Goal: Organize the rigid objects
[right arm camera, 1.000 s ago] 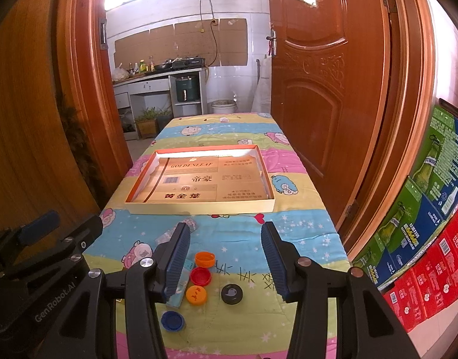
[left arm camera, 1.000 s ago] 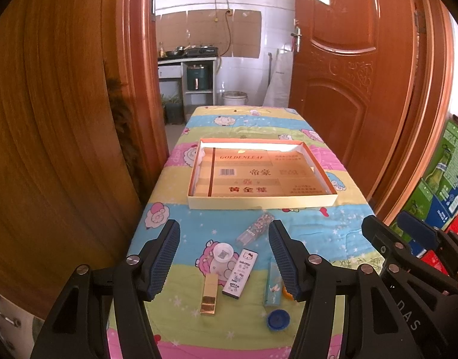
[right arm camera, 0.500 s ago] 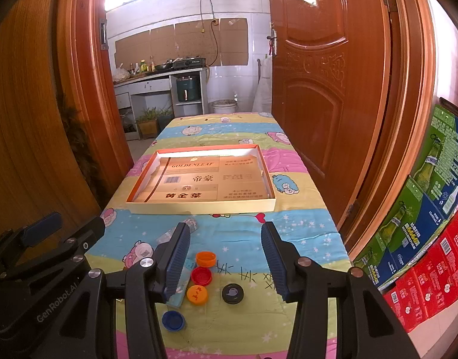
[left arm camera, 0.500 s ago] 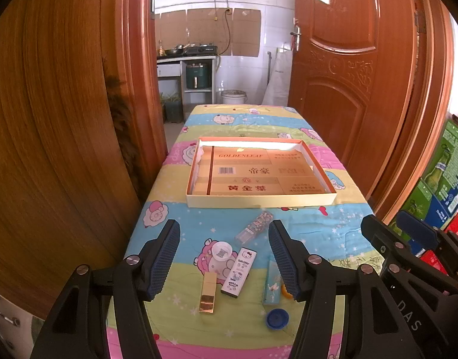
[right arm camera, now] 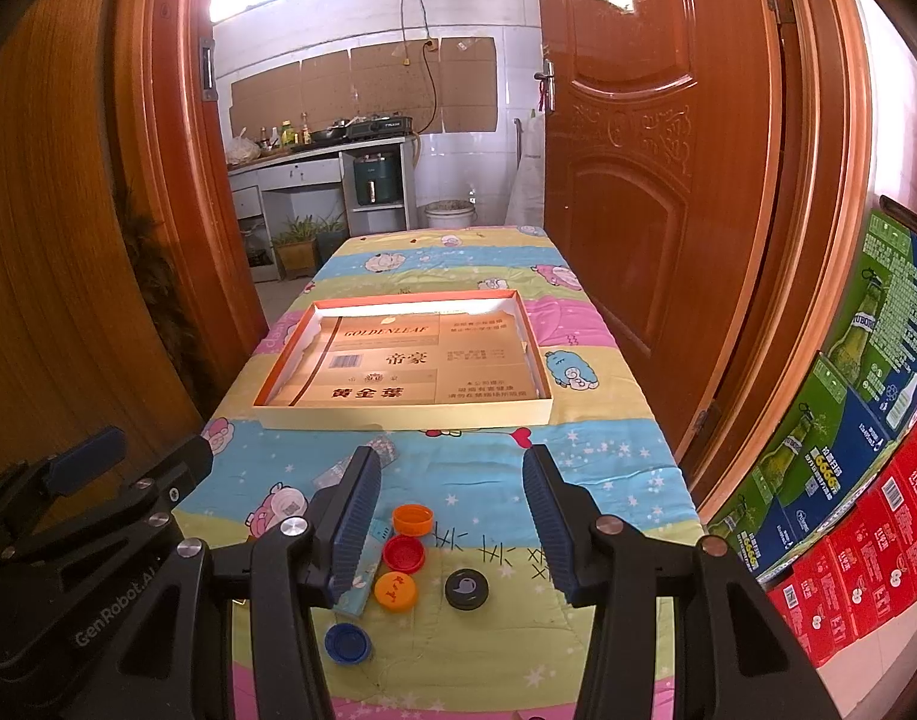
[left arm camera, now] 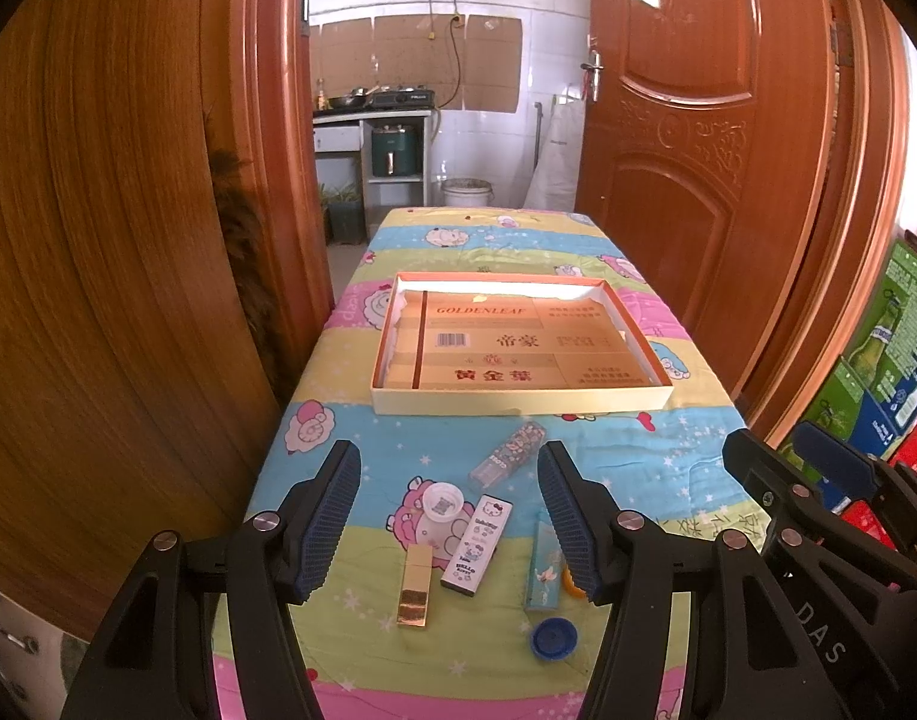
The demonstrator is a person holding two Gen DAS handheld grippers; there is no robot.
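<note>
Over the table (left arm camera: 350, 438), both grippers (left arm camera: 449, 516) (right arm camera: 452, 522) hover, seemingly level, jaws apart.

- The left gripper (left arm camera: 449, 516) is held above the near end of the cloth-covered table (left arm camera: 338, 450), its jaws spread wide with nothing between them.
- A shallow cardboard tray (left arm camera: 521, 402) is seen at 12 o'clock.
- A gold bar (left arm camera: 416, 585), a white lighter (left arm camera: 477, 537) and a white cap (left arm camera: 442, 501) are framed between the fingers.
- A blue cap (left arm camera: 554, 638) lies at 5 o'clock.
- The right gripper (left arm camera: 830, 516) is seen at 4 o'clock.
</note>
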